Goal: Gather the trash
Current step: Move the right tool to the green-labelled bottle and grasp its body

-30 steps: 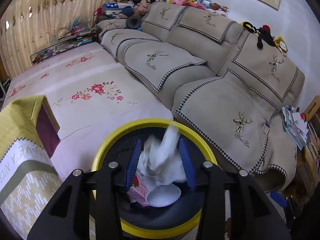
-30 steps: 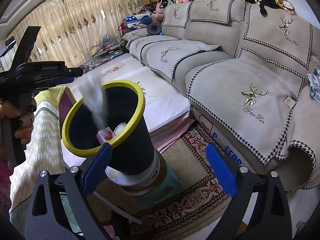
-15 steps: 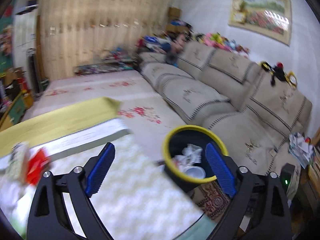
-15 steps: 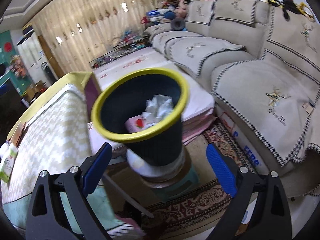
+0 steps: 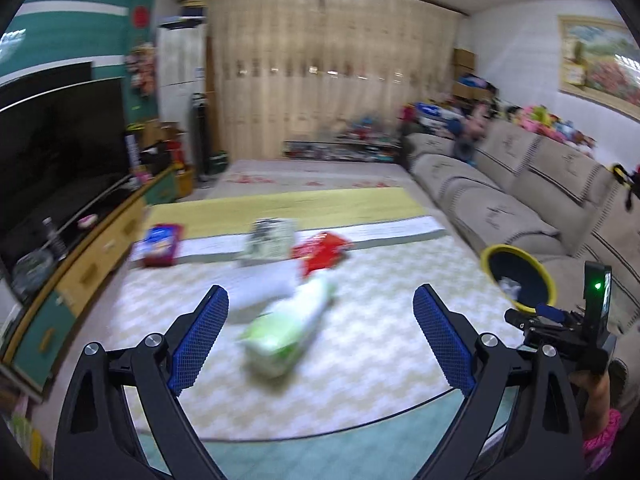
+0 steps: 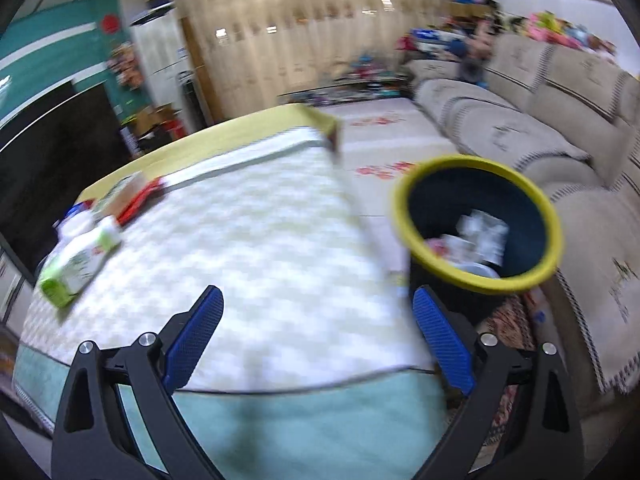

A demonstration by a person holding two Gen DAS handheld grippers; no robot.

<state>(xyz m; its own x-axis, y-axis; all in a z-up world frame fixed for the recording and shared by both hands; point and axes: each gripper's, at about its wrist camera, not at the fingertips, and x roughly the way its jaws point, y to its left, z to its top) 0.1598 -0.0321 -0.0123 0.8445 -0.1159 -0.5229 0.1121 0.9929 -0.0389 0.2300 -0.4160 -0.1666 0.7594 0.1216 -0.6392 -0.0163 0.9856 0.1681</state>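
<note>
My left gripper (image 5: 320, 336) is open and empty above the table, facing a green-and-white packet (image 5: 290, 326) lying just beyond its fingertips. Farther back lie a red wrapper (image 5: 322, 249), a grey-white packet (image 5: 266, 238) and a blue-and-red packet (image 5: 160, 244). The black bin with the yellow rim (image 5: 520, 282) stands at the table's right end and holds crumpled white paper (image 6: 482, 232). My right gripper (image 6: 318, 336) is open and empty over the table's near right part, left of the bin (image 6: 476, 220). The green packet (image 6: 78, 266) shows at the far left there.
The table (image 5: 360, 344) has a white zigzag cloth and a yellow far strip. A beige sofa (image 5: 520, 200) runs along the right. A TV on a low cabinet (image 5: 60, 168) stands at the left. A patterned rug (image 6: 512, 320) lies under the bin. The views are motion-blurred.
The left gripper let crumpled paper fall into the bin, opened, and swung left over the table. The right gripper also turned left, so the bin moved from centre to right in its view.
</note>
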